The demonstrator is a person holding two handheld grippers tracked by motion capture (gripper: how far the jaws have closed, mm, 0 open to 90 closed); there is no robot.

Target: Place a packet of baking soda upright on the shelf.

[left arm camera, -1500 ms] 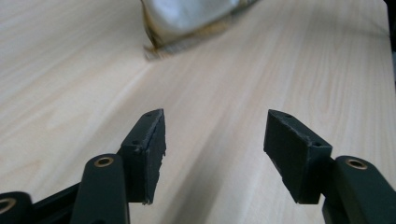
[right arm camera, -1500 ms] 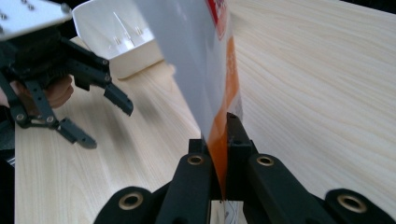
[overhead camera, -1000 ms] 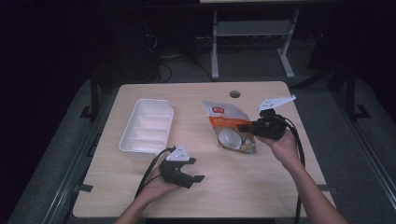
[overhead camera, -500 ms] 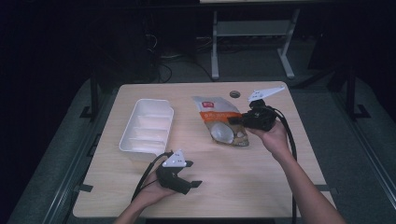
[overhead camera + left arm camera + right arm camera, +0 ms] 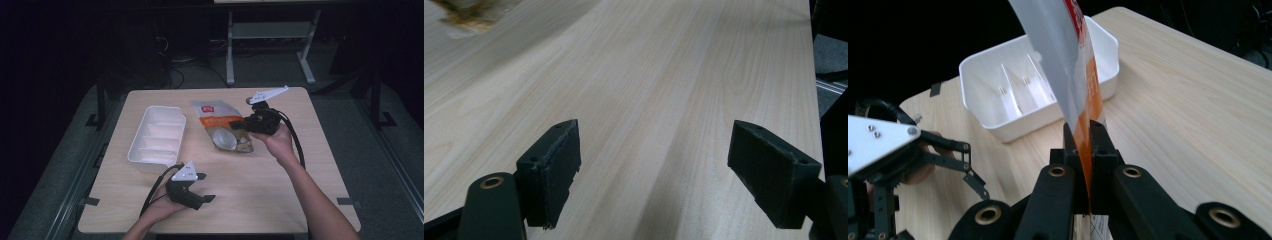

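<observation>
right gripper jaws clamped on snack pouch edge, mid-frame on bench. pouch long axis runs top-to-bottom, w/ white tray just left of it. left gripper, lower left, jaws just opened wide, empty; right hand nearer.
</observation>
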